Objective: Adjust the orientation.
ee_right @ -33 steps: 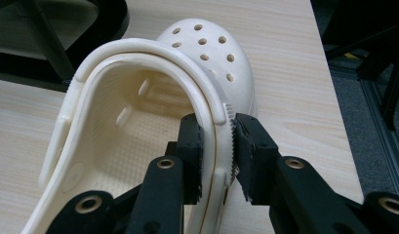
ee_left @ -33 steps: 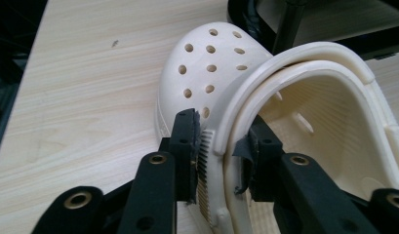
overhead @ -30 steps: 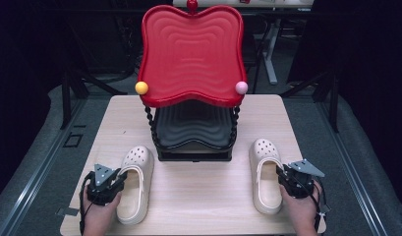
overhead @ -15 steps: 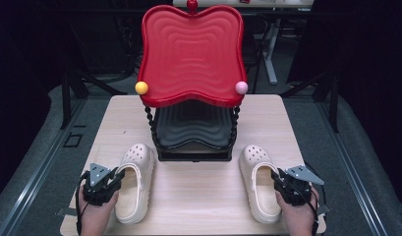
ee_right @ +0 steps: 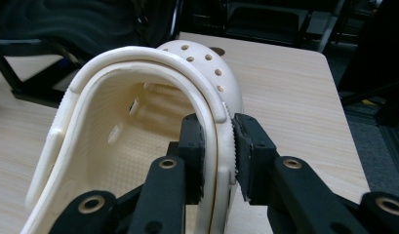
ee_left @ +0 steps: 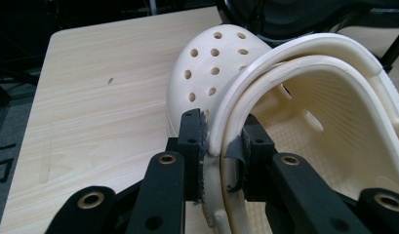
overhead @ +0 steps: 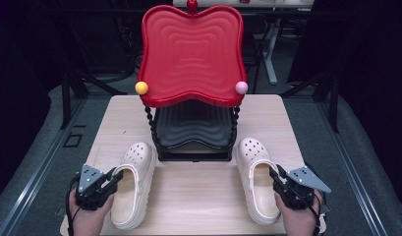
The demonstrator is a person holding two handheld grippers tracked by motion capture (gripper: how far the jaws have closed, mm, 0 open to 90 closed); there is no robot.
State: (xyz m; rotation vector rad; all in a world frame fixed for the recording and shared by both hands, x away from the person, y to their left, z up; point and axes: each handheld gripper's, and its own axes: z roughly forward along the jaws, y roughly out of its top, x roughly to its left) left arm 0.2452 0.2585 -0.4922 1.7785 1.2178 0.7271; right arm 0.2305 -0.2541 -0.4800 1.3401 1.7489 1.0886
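- Light wooden table point(overhead: 198, 196) in a dark room, black all around.
- Nearest: left gripper point(overhead: 111, 178) is clamped on the heel rim of the left clog point(overhead: 132, 184); right gripper point(overhead: 275, 175) pinches the right clog point(overhead: 257, 179) the same way.
- Two clogs, one per gripper, long axes running away from the person, toes toward the rack.
- Farther back, one two-tier rack point(overhead: 191, 98) stands between the toes: black tray low, red tray on top.
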